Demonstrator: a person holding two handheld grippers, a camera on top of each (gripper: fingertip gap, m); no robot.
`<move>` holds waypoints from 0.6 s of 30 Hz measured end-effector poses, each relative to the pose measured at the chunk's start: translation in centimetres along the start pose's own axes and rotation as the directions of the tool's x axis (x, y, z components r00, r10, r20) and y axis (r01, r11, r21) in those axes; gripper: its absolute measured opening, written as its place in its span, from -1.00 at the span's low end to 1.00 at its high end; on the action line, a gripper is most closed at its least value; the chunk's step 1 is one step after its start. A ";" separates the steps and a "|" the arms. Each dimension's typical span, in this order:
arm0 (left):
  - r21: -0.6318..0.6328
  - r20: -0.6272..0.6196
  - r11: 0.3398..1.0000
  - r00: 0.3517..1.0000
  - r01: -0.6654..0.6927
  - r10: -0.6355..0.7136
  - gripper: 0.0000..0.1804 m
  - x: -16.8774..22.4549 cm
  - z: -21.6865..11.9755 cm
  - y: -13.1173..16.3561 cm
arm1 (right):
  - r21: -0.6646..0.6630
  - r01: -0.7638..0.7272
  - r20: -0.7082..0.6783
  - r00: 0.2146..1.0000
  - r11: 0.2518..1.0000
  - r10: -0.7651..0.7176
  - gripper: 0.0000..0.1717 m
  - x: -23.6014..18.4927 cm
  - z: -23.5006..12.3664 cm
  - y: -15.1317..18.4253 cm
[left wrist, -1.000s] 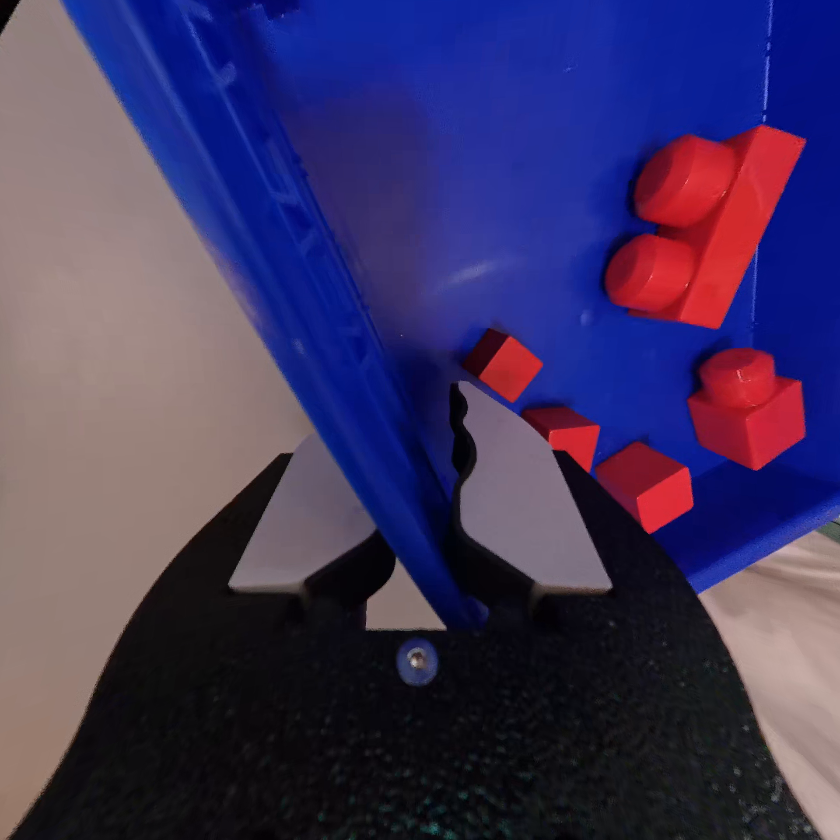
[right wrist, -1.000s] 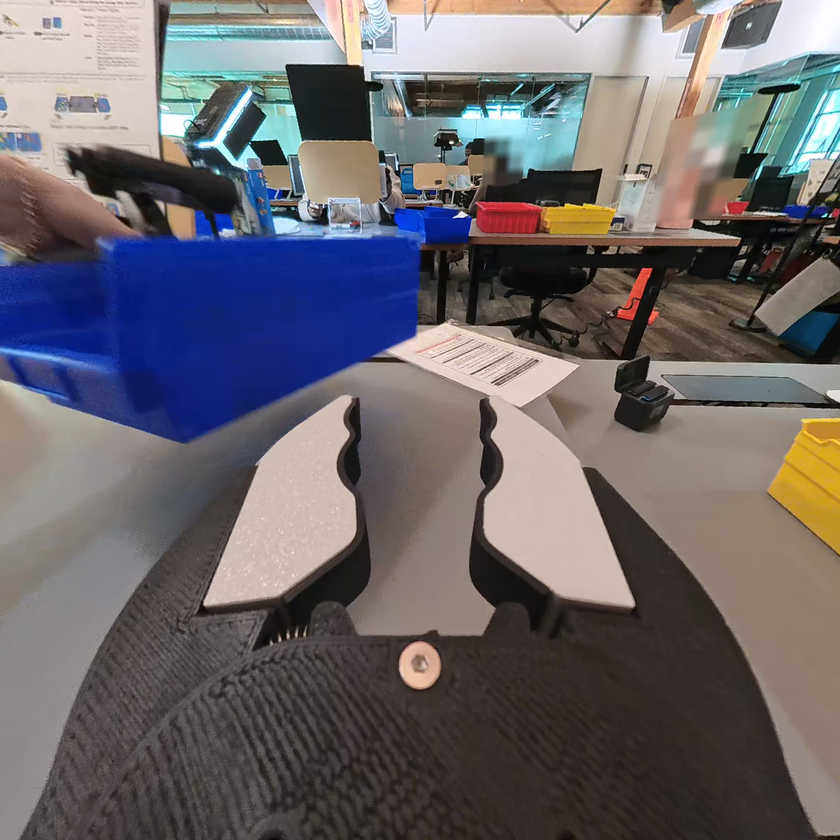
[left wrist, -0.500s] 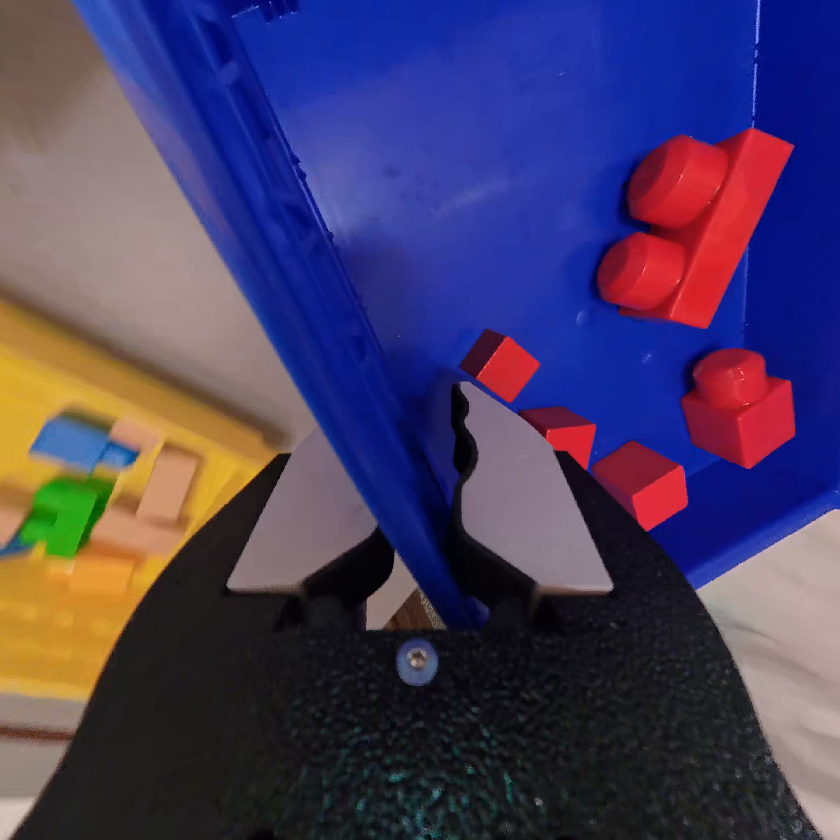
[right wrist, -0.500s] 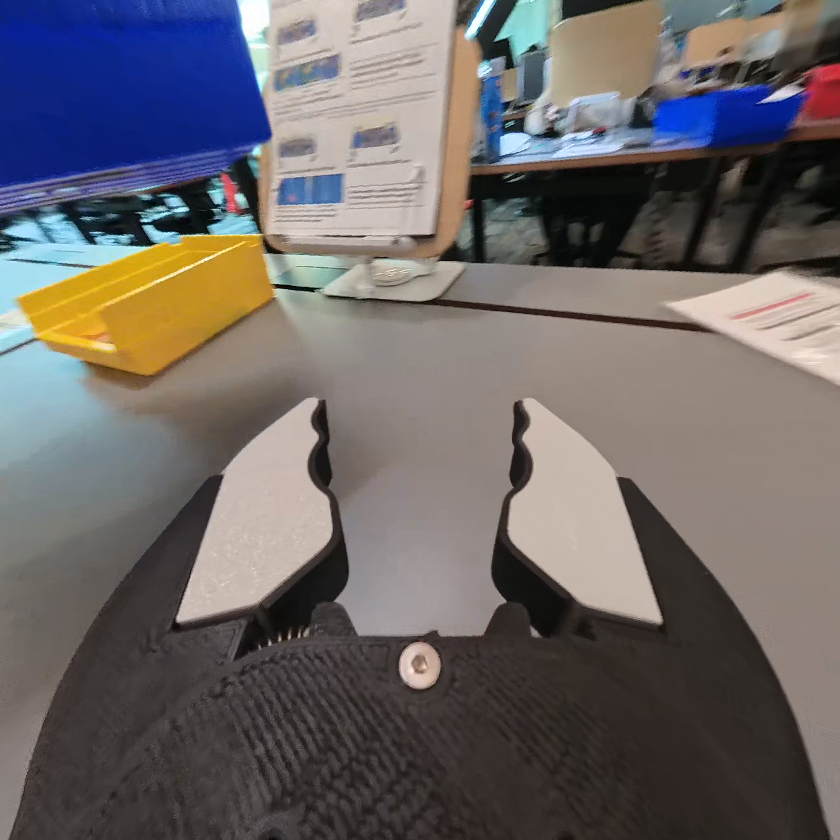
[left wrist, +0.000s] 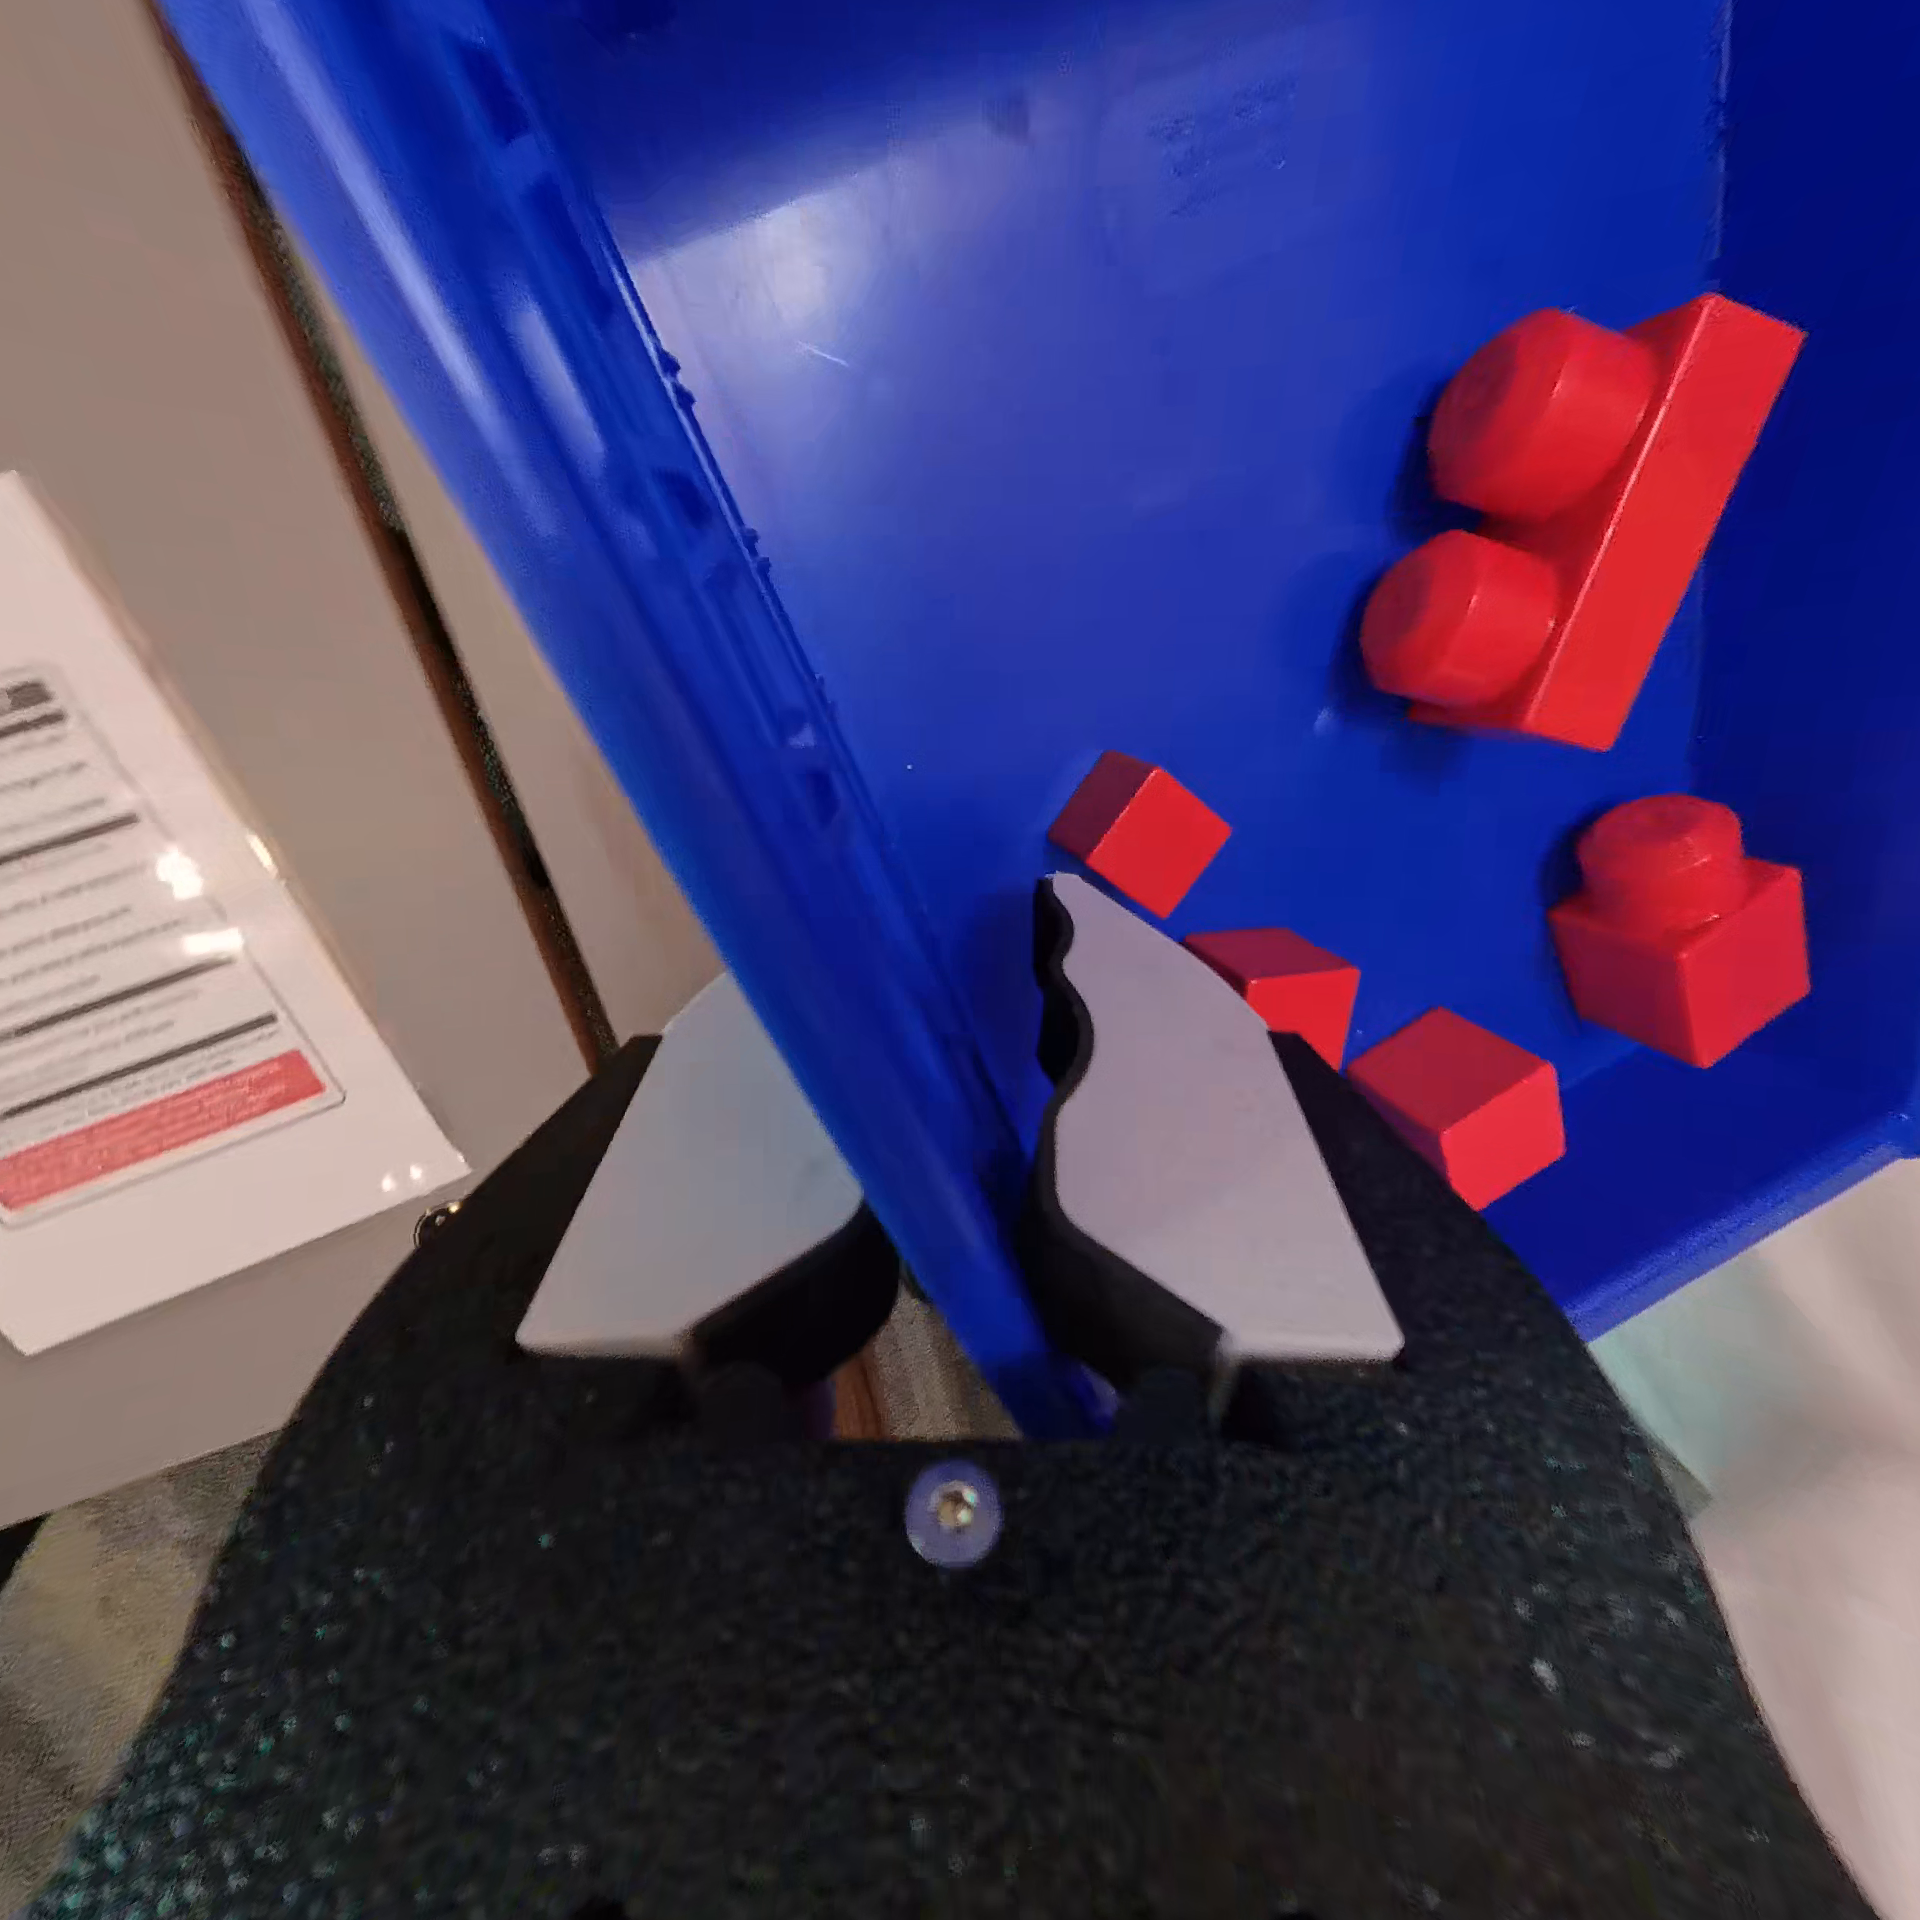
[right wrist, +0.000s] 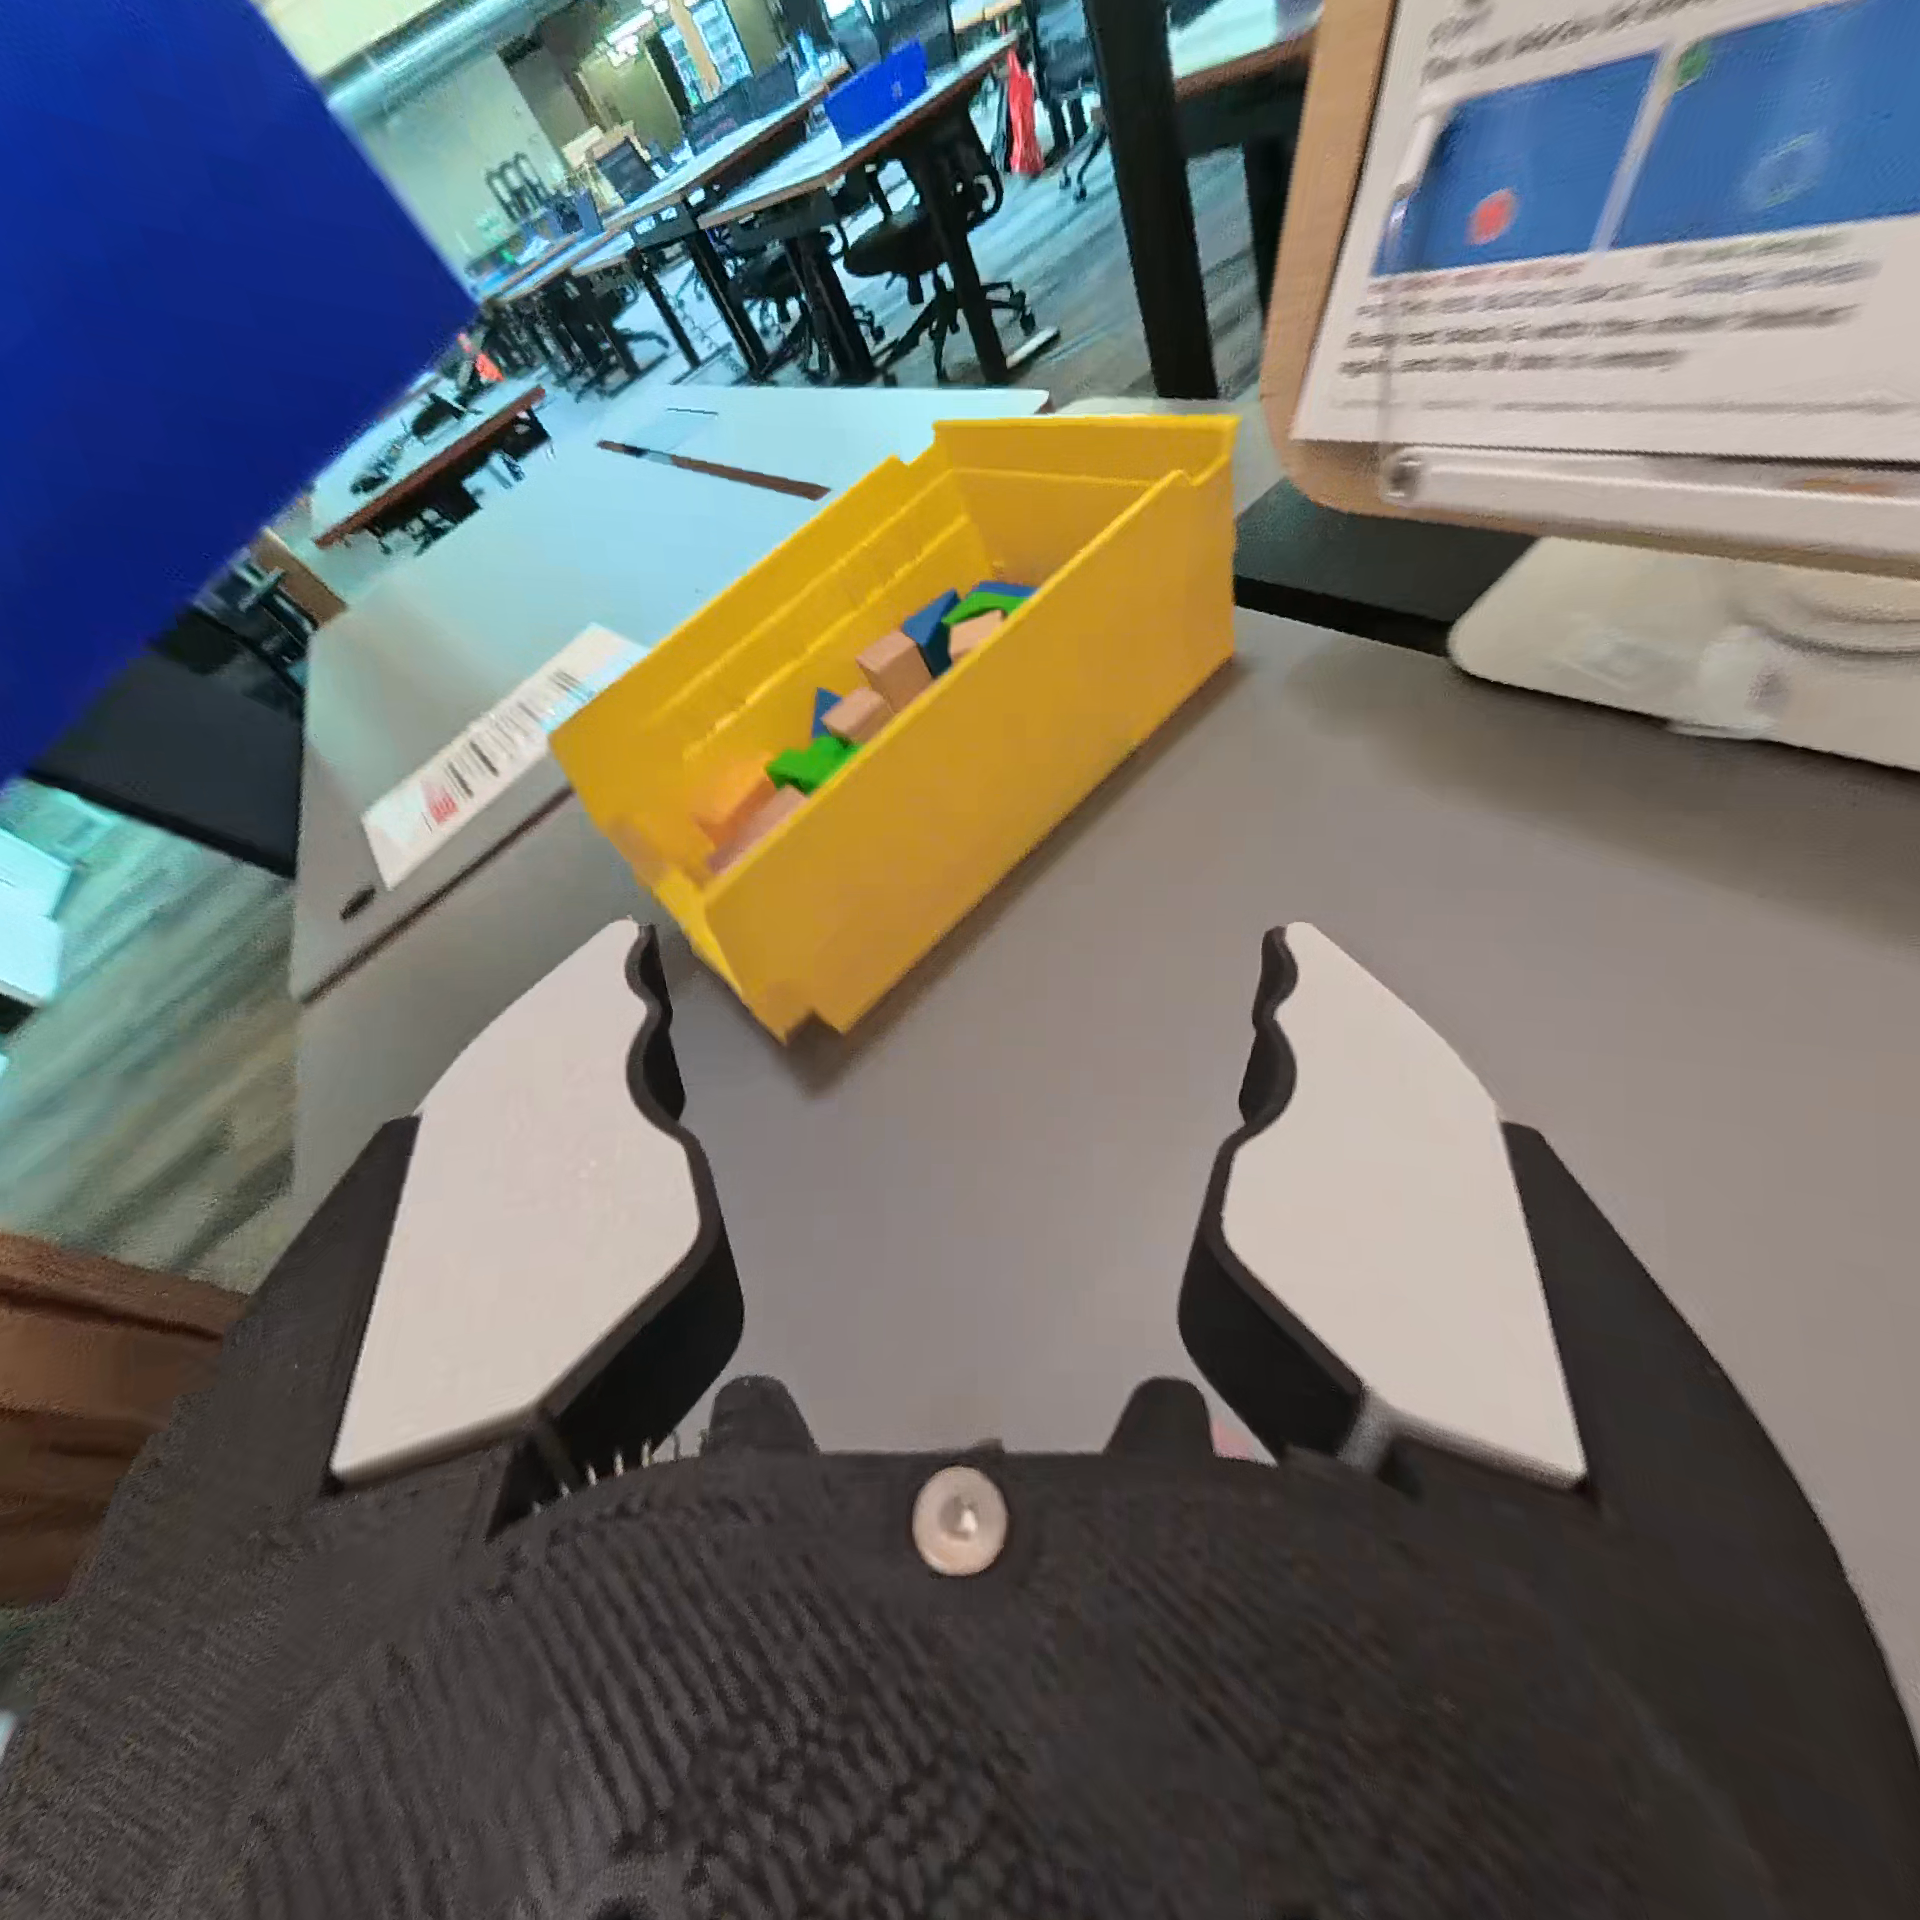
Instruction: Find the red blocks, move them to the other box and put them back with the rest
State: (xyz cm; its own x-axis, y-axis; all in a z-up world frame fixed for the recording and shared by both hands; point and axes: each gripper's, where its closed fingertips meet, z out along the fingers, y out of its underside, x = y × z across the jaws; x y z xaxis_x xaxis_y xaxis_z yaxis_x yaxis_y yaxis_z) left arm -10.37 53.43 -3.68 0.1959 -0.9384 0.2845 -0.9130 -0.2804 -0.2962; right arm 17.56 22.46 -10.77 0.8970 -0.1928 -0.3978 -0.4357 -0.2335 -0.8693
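Left gripper (left wrist: 940, 1049): clamped on the side wall of the blue bin (left wrist: 1039, 436), one finger outside the wall and the other finger (left wrist: 1174, 1101) inside; the wall runs up between them from the gripper's base.
Blue bin: lifted clear of the table and tilted; in the right wrist view only a blurred blue corner (right wrist: 156, 343) shows, high and to the left of the yellow bin.
Red blocks: five lie inside the blue bin. A two-stud brick (left wrist: 1579, 520) sits against the far side wall; a one-stud brick (left wrist: 1683, 925) lies below it, near the bin's low end.
Small red cubes: three, nearer the gripped wall. One cube (left wrist: 1143, 831) lies just past the inside fingertip, a second (left wrist: 1288, 977) is partly hidden behind that finger, a third (left wrist: 1465, 1101) lies beside the gripper body by the bin's low end.
Right gripper (right wrist: 961, 977): jaws spread wide with nothing between them, held above the grey table (right wrist: 1455, 987).
Yellow bin (right wrist: 935, 831): rests on the grey table just beyond the right gripper's left fingertip; it holds tan, green and blue blocks (right wrist: 862, 707).
Instruction sheet (left wrist: 135, 914): lies flat on the surface to the left of the blue bin.
Sign stand (right wrist: 1621, 239): stands behind and to the right of the yellow bin.
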 end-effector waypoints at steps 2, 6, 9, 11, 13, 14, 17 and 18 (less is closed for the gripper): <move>0.027 -0.002 0.997 0.997 0.073 -0.073 -0.72 -2.6 0.0 1.3 | -0.043 -0.047 -0.015 0.999 0.998 0.046 0.22 -0.2 4.7 -1.0; 0.048 0.006 0.984 0.985 0.173 -0.174 -0.72 -6.8 0.8 3.9 | -0.123 -0.079 -0.176 0.983 0.989 0.056 0.20 1.8 12.2 -1.5; 0.036 -0.002 0.977 0.978 0.211 -0.211 -0.71 -8.8 1.9 5.3 | -0.175 -0.171 -0.165 0.976 0.970 0.143 0.14 0.8 16.5 -1.2; 0.028 -0.016 0.974 0.974 0.225 -0.225 -0.71 -9.6 3.0 5.8 | -0.218 -0.146 -0.191 0.976 0.965 0.104 0.00 0.8 18.9 -0.6; 0.025 -0.027 0.972 0.972 0.232 -0.231 -0.71 -10.1 4.0 5.9 | -0.290 -0.126 -0.259 0.965 0.949 0.049 -0.12 1.8 20.8 0.9; 0.025 -0.034 0.972 0.972 0.234 -0.233 -0.71 -10.2 4.4 5.9 | -0.323 -0.133 -0.293 0.956 0.937 0.035 -0.17 2.4 21.5 1.7; 0.021 -0.055 0.972 0.971 0.233 -0.232 -0.71 -10.6 5.6 5.9 | -0.383 -0.168 -0.322 0.946 0.908 0.039 -0.27 2.7 23.1 3.6; 0.018 -0.058 0.972 0.971 0.234 -0.233 -0.71 -10.7 5.9 6.0 | -0.387 -0.147 -0.358 0.934 0.910 -0.001 -0.38 3.3 23.1 3.7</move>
State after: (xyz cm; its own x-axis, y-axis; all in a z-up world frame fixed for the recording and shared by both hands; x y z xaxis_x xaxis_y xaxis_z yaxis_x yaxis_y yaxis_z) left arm -15.88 60.62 -13.87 0.3823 -0.8339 0.3980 -0.8352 -0.4962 -0.2373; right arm 20.70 43.02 -22.08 0.8111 -0.5212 -0.2655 -0.5578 -0.5527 -0.6192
